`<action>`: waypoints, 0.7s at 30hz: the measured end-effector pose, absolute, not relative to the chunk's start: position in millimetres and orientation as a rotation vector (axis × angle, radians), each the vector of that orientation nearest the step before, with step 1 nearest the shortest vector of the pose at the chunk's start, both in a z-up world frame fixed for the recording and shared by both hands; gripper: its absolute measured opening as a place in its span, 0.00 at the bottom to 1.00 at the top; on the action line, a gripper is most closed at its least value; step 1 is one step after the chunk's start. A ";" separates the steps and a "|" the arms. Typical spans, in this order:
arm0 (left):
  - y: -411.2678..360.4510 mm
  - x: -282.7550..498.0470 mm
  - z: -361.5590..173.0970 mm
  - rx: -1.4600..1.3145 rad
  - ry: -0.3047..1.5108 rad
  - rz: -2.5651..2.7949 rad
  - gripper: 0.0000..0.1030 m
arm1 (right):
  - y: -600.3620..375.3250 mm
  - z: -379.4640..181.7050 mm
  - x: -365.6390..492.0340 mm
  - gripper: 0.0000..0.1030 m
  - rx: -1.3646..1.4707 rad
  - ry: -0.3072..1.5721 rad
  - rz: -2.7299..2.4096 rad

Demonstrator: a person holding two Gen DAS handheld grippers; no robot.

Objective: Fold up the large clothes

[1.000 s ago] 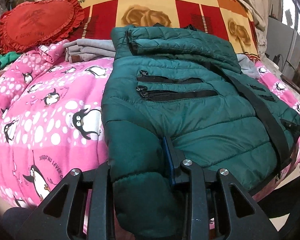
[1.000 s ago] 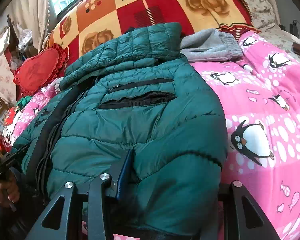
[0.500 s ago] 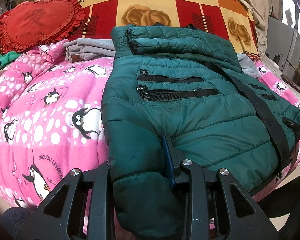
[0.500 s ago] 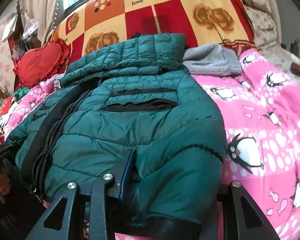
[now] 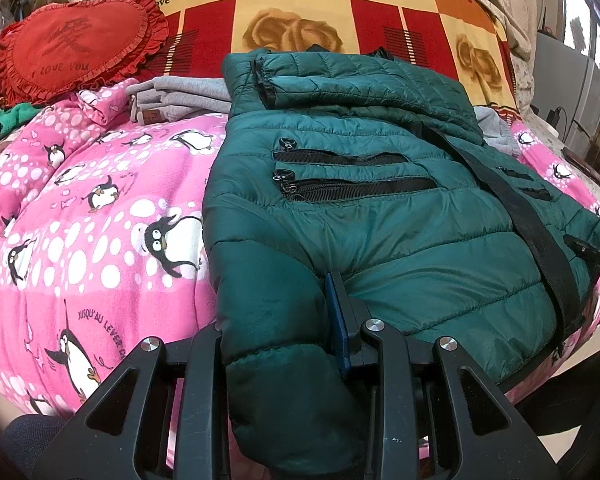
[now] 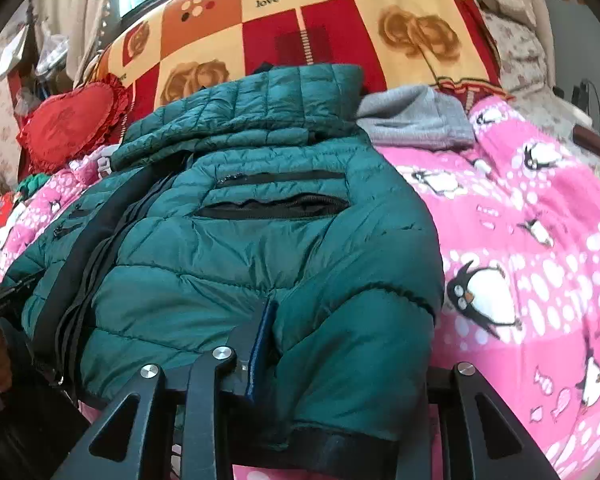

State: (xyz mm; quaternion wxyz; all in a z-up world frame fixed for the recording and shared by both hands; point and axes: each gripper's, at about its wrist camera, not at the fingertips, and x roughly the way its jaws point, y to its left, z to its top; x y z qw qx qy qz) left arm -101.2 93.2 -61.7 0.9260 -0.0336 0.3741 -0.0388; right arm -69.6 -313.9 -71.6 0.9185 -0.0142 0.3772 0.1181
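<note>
Grey folded sweats (image 5: 188,98) and red heart-shaped frilly pillow (image 5: 76,46) sit far behind; both grippers, left (image 5: 278,354) and right (image 6: 340,360), clamp puffy quilted green jacket (image 5: 380,208) cuffs on fleecy pink penguin blanket (image 5: 80,240).

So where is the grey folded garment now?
The grey folded garment lies behind the green jacket, on the pink penguin blanket, beside the red heart pillow.
</note>
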 end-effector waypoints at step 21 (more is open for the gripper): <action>92.0 -102.6 -62.1 -0.067 0.756 -0.079 0.26 | -320.1 -76.6 -65.0 0.36 0.016 0.809 0.229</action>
